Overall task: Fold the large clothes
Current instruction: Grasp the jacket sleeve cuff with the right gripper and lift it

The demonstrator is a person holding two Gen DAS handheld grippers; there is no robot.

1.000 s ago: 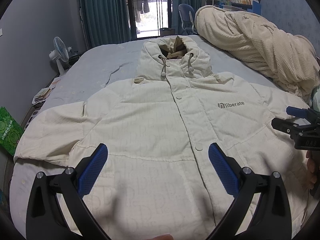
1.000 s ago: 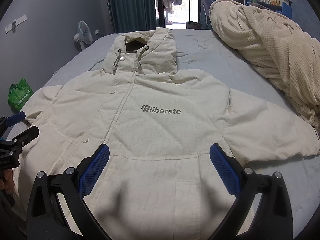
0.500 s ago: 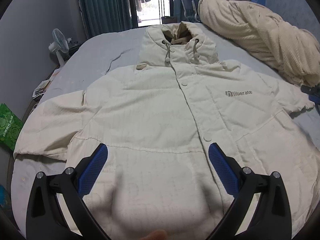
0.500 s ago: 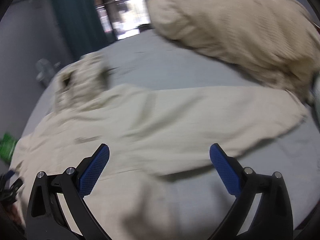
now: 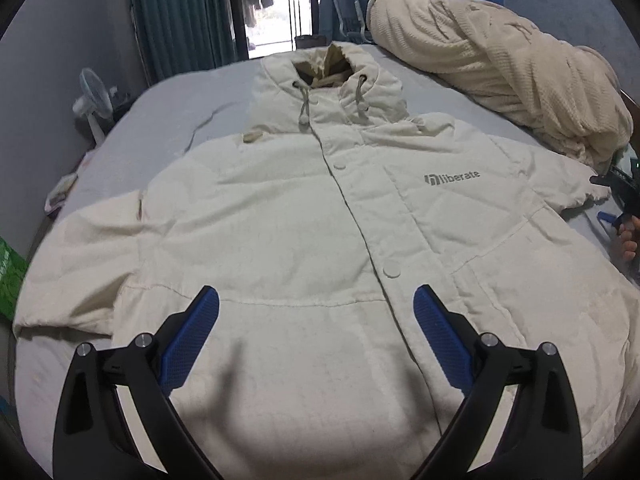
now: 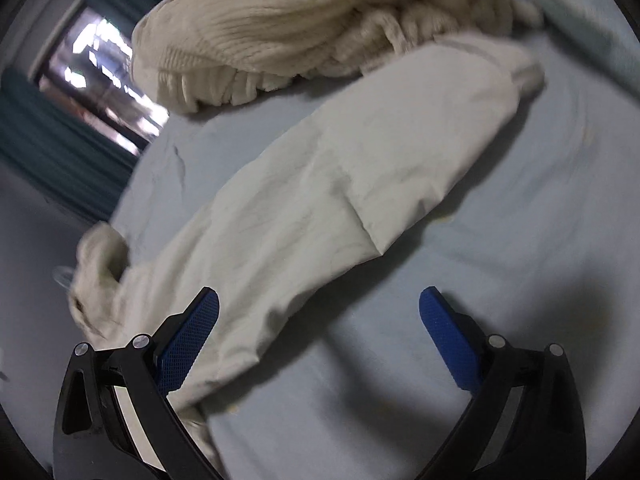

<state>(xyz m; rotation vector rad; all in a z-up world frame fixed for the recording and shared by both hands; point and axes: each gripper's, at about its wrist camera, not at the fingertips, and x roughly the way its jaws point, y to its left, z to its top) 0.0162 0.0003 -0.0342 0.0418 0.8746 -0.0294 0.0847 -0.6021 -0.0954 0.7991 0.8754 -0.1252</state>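
Observation:
A cream hooded jacket [image 5: 320, 216] lies face up and spread flat on the bed, hood at the far end, both sleeves out to the sides. My left gripper [image 5: 316, 308] is open and empty, hovering over the jacket's lower front. In the right wrist view the jacket's right sleeve [image 6: 340, 184] lies across the sheet, its cuff at the far end near the blanket. My right gripper [image 6: 320, 312] is open and empty just above the sleeve's near part. It also shows in the left wrist view [image 5: 622, 204] beside the sleeve cuff.
A bulky cream knit blanket [image 5: 500, 68] is heaped along the bed's right side, also in the right wrist view [image 6: 300, 28]. The grey-blue sheet [image 6: 500, 220] shows around the sleeve. A small fan [image 5: 94, 108] and a green bag [image 5: 10, 276] stand left of the bed.
My right gripper has swung away from the jacket's front to the right sleeve and tilted. My left gripper has moved slightly closer over the lower front. The jacket has not moved.

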